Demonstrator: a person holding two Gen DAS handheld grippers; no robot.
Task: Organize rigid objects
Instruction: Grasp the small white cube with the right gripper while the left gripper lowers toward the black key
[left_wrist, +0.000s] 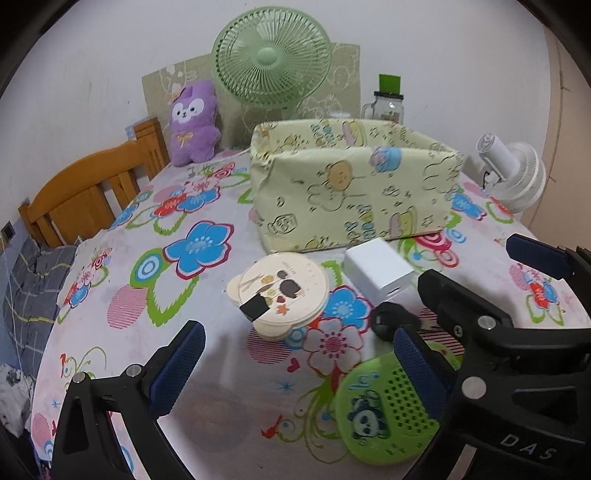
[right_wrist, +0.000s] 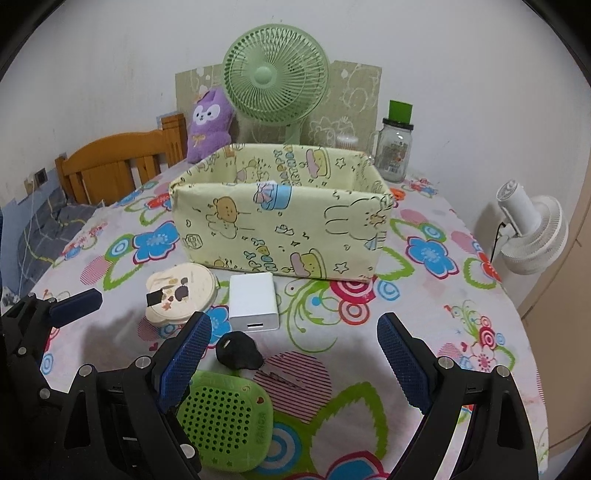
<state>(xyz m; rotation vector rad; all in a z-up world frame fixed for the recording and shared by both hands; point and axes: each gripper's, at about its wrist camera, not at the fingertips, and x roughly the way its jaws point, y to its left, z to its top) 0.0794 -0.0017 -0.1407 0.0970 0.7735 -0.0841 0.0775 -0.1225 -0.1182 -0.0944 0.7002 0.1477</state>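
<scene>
Hovering with jaws apart: left gripper (left_wrist: 299, 363) and right gripper (right_wrist: 295, 360) over floral-cloth table (right_wrist: 443, 332), above perforated green case (right_wrist: 225, 421), glossy white charger (right_wrist: 253, 301), black key (right_wrist: 238, 350) partly hidden, before paper-wrapped box (right_wrist: 280, 232).

A black key (right_wrist: 239, 355) is seen between the spread fingers of the right gripper (right_wrist: 293, 363), before a yellow box (right_wrist: 280, 236).

A: How do the two grippers stand?
B: Left gripper (left_wrist: 299, 362) and right gripper (right_wrist: 293, 358) both gape wide, empty, tilted downward, side by side on the near side of the yellow box (right_wrist: 280, 229).
</scene>
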